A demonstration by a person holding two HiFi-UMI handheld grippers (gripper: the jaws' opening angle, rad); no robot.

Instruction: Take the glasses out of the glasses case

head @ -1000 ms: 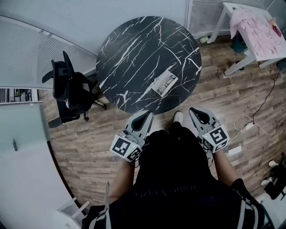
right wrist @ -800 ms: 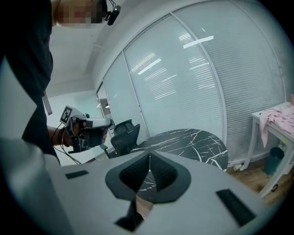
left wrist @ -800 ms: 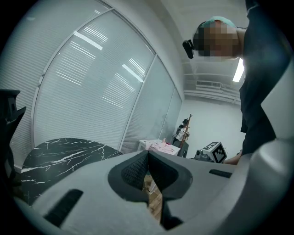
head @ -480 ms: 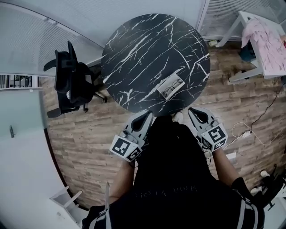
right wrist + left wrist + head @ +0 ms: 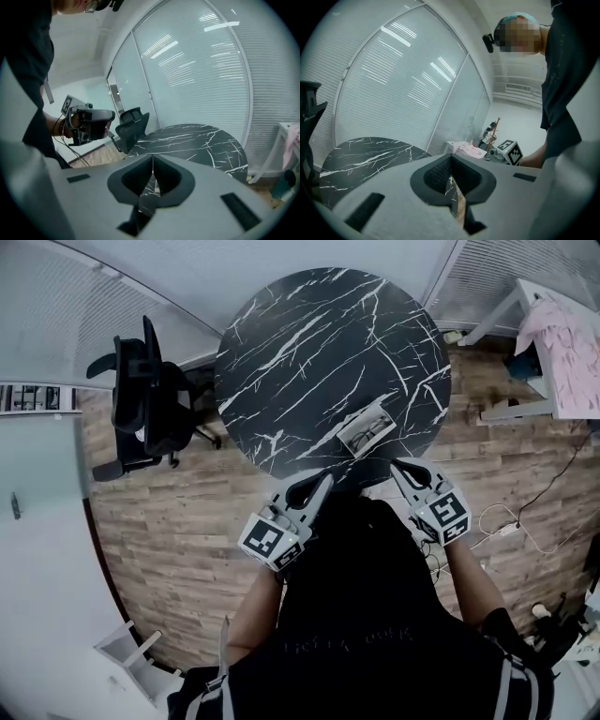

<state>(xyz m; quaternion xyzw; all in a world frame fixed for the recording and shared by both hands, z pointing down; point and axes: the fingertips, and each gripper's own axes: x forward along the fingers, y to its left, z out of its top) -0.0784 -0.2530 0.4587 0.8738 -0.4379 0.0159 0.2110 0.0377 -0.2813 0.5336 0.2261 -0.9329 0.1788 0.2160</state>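
Note:
The glasses case (image 5: 367,427), a light flat rectangle with a dark shape on it, lies near the near right edge of the round black marble table (image 5: 309,343). The head view is too far off to tell if it is open. My left gripper (image 5: 319,484) is shut and empty, held off the table's near edge, left of the case. My right gripper (image 5: 397,466) is also shut and empty, just short of the edge and near the case. In the left gripper view the jaws (image 5: 451,177) are closed; in the right gripper view the jaws (image 5: 152,174) are closed too.
A black office chair (image 5: 150,399) stands left of the table. A white table with pink cloth (image 5: 567,343) is at the far right. Cables (image 5: 506,521) lie on the wooden floor to the right. Glass walls with blinds (image 5: 211,70) stand behind the table.
The person has stepped nearer the table, so its near edge and the case now sit just ahead of both grippers. Both grippers stayed shut.

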